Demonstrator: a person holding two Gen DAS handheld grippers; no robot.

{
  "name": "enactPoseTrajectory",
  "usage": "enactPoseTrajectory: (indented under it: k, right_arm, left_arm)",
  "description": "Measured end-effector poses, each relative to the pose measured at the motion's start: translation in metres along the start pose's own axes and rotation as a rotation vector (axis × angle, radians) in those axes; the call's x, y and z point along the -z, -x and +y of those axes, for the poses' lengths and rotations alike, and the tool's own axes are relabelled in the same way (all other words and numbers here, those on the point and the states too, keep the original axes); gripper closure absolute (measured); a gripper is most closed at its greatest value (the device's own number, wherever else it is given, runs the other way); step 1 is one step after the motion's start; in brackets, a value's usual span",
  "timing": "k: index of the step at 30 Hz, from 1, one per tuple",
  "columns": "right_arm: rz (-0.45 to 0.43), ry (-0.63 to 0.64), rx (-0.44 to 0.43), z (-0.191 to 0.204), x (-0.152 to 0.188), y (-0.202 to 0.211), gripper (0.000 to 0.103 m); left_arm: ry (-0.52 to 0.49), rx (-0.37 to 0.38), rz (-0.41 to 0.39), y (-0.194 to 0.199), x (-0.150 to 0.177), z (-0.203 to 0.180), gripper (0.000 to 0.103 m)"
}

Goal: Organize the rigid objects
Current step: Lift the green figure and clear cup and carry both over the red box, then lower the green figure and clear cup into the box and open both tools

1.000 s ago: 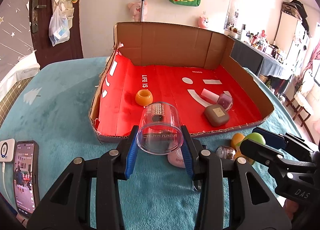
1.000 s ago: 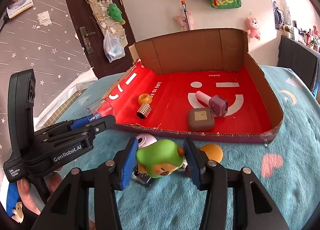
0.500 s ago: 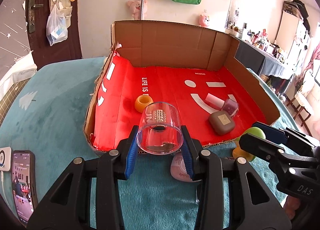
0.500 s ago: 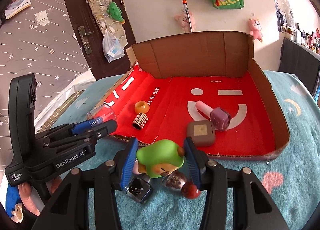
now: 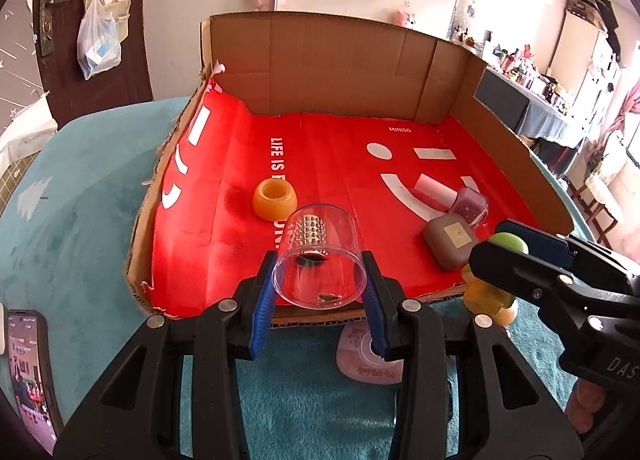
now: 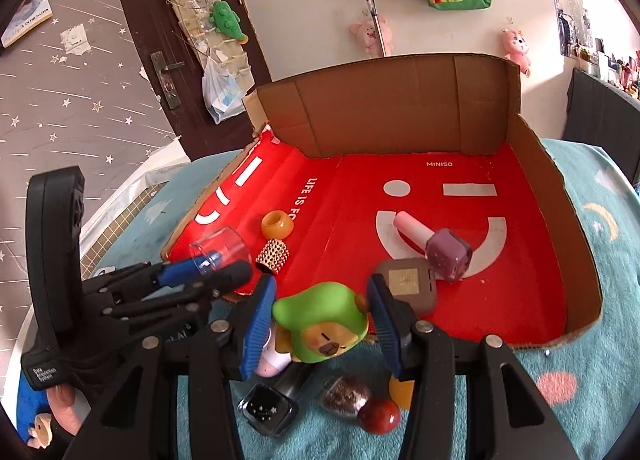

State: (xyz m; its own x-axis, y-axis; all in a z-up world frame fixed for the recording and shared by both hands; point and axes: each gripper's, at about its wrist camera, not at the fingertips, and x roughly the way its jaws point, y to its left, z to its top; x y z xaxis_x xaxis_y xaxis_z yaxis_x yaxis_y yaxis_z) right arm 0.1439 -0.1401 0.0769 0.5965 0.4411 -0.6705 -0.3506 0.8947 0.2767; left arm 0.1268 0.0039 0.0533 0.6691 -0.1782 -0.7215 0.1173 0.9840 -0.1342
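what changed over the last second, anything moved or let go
Both tools carried their loads forward toward the cardboard box: the left tool with the clear cup now reaches over the box's near edge, and the right tool with the green toy is almost at it. Nothing was released. The items inside the box stayed put.

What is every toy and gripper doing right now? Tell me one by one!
Left gripper: shut on clear cup.
Clear cup: held on its side, over the box's near edge.
Right gripper: shut on green toy.
Green toy: held, at the box's near edge.
Box: open, on the teal cloth.
Orange ring: in the box, hole up.
Studded cap: lying in the box.
Nail polish: lying in the box.
Brown case: closed, in the box.
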Motion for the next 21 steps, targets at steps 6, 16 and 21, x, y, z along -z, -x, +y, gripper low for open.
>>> enactPoseTrajectory:
  k: [6,16,21]
  right_arm:
    - [0.000,0.006,-0.003,0.000,-0.005,-0.007,0.053]
    - [0.041,-0.008,-0.021,-0.003,-0.013,-0.031,0.053]
    - [0.079,-0.049,-0.059,-0.009,-0.016,-0.043,0.053]
  left_arm:
    - [0.005,-0.004,0.016,-0.008,-0.001,0.003,0.066]
    - [0.000,0.002,0.049,-0.021,-0.003,0.005,0.066]
    - [0.000,0.013,0.062,-0.026,-0.004,0.005,0.066]
